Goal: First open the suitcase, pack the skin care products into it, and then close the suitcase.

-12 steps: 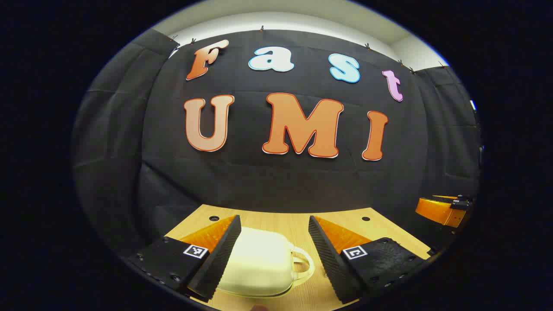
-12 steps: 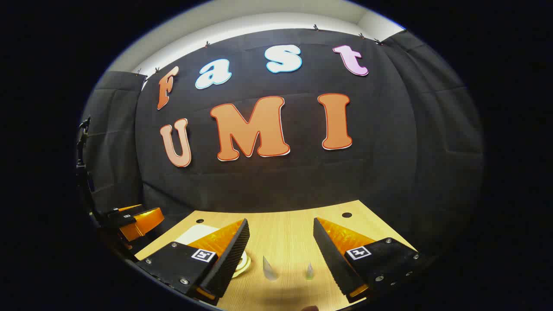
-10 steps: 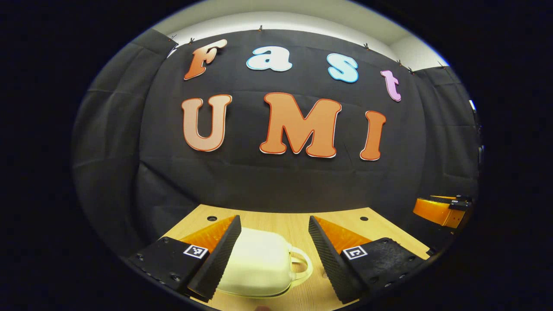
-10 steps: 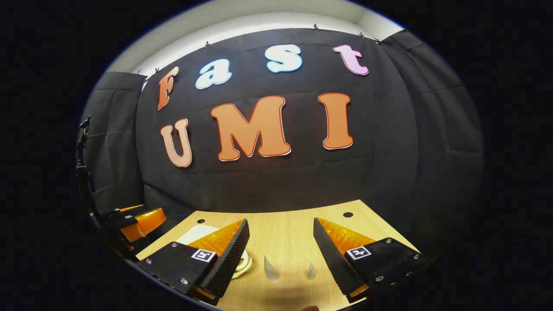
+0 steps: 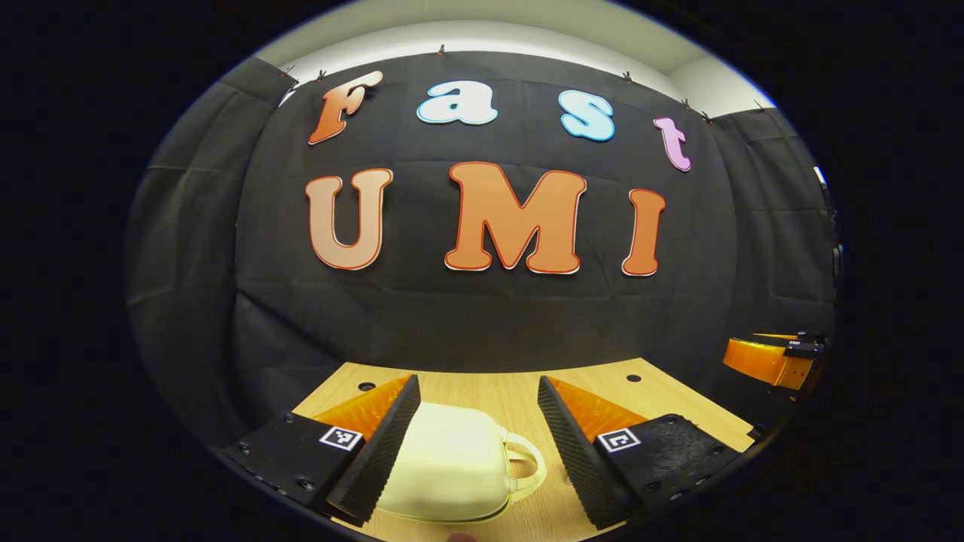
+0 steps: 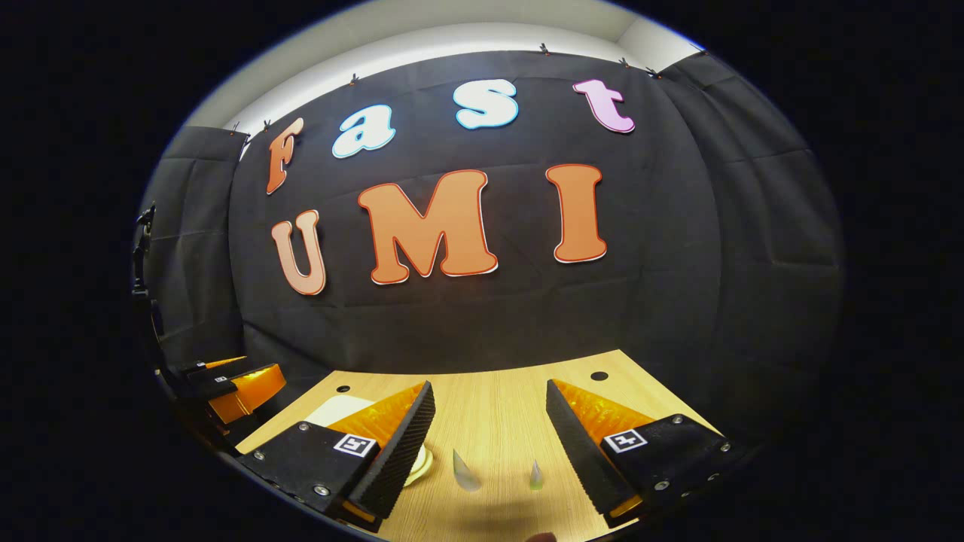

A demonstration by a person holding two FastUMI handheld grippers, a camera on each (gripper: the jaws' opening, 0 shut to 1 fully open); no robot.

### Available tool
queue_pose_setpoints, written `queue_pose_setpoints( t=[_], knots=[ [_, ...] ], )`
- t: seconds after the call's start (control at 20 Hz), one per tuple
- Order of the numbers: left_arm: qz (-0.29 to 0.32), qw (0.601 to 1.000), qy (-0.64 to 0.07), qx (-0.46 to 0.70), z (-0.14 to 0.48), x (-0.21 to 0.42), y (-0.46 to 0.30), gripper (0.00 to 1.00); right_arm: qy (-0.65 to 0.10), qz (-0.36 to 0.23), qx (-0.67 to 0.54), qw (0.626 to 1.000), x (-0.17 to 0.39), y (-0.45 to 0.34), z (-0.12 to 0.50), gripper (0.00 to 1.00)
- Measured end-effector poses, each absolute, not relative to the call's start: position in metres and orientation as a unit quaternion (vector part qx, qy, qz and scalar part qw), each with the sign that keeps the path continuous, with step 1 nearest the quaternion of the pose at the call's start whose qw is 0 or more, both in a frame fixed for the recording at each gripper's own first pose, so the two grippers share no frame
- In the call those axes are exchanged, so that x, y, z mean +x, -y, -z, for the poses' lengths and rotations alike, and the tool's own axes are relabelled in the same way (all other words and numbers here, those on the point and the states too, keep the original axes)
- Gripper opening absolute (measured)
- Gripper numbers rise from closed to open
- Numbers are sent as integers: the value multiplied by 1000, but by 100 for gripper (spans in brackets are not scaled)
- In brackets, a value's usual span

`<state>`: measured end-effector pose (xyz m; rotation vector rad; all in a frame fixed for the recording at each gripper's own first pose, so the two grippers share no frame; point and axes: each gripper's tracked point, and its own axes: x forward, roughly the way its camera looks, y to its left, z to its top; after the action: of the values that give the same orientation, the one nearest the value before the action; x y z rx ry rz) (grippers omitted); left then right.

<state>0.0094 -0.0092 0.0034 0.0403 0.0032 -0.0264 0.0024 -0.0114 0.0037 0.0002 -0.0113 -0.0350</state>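
A small cream suitcase (image 5: 444,470) lies closed on the wooden table (image 5: 497,391), its handle (image 5: 529,461) pointing right. My left gripper (image 5: 476,385) hovers over it, open, with a finger on either side and neither touching it. In the right gripper view a corner of the suitcase (image 6: 331,410) and a bit of its handle (image 6: 420,459) peek past the left finger. My right gripper (image 6: 489,388) is open above the table. Between its fingers stand two pointed tips of skin care products (image 6: 465,473) (image 6: 535,476), their lower parts hidden.
The right gripper (image 5: 772,360) hangs off the table's right side in the left gripper view, and the left gripper (image 6: 237,384) sits at the far left of the right gripper view. Small holes (image 5: 633,378) (image 6: 599,375) mark the table's far corners. Black cloth backs the table.
Both views have drifted slightly, the wall sliding a little to the left. The fingers stay apart and nothing has been taken hold of.
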Motion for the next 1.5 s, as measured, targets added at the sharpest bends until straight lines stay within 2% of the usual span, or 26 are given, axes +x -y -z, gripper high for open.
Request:
queue_pose_setpoints(
  t=[0.55, 0.8, 0.95, 1.25, 1.5],
  knots=[
    [20, 998, -9, 61, 5, 18, 18, 98, -5, 26, 1, 1000, 2, 20, 4, 94],
    [30, 990, -35, 134, 34, 28, 30, 95, -18, 39, 9, 999, 3, 36, 16, 94],
    [42, 980, -69, 182, 69, 34, 41, 98, -33, 50, 22, 998, 1, 50, 28, 94],
    [74, 939, -129, 310, 149, 47, 66, 99, -57, 78, 29, 995, -1, 87, 46, 95],
    [89, 875, -145, 453, 199, 65, 76, 98, -80, 93, 46, 991, 4, 116, 56, 94]
  ],
)
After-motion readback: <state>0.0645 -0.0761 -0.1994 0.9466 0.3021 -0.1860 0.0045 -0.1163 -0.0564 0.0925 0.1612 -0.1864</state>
